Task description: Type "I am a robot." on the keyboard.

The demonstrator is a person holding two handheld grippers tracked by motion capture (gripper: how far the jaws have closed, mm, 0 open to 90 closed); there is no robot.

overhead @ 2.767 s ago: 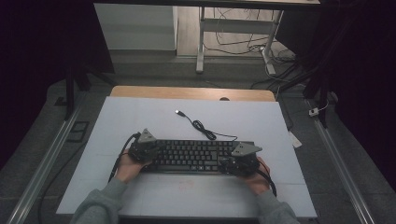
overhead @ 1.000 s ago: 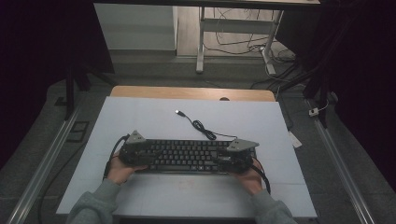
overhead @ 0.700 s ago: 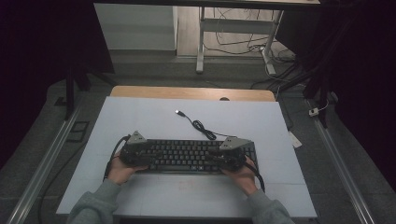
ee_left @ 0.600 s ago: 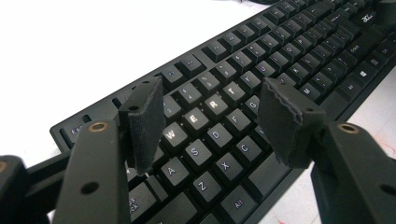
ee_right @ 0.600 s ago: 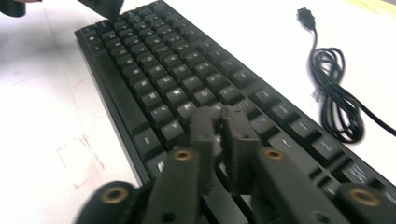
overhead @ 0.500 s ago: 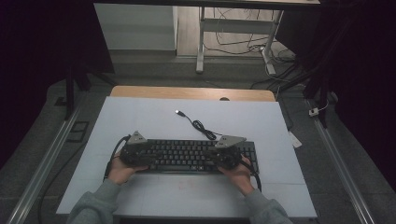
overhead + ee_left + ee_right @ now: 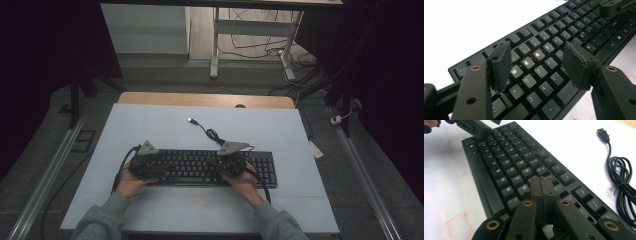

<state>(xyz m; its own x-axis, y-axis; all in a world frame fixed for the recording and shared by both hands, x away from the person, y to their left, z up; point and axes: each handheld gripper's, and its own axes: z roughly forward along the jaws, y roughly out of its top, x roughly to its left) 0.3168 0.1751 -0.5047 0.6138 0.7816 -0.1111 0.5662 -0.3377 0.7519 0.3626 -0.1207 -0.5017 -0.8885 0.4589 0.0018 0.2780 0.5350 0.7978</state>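
A: Looking at the keyboard [image 7: 202,168] first: it lies across the lower middle of the high view, on the white table [image 7: 150,125], long side running left to right. Its cable [image 7: 212,134] coils just above it, toward the centre of the frame, with the USB plug [image 7: 191,120] lying free on the table.

B: And the grippers?

A: The right gripper [image 7: 543,185] has changed most. A second ago it sat near the keyboard's right end; now it is further left, over the keys right of the middle, with the number pad bare beside it. Its jaws have just been closing, and in the right gripper view the two pads meet flat against each other with nothing between them.

B: So it grips nothing?

A: Nothing. The pressed-together tip hovers low over the letter keys at the centre of that view. I cannot tell whether it touches a key.

B: The left gripper [image 7: 537,68]?

A: It has kept its place at the keyboard's left end. Its jaws stand wide apart, the two pads straddling the W, E, R, T keys in the middle of the left gripper view, and hold nothing.

B: What does that mean for the work?

A: My guess is that the closed tip serves as a single finger for pressing keys, so the right hand looks set to type, while the left waits.
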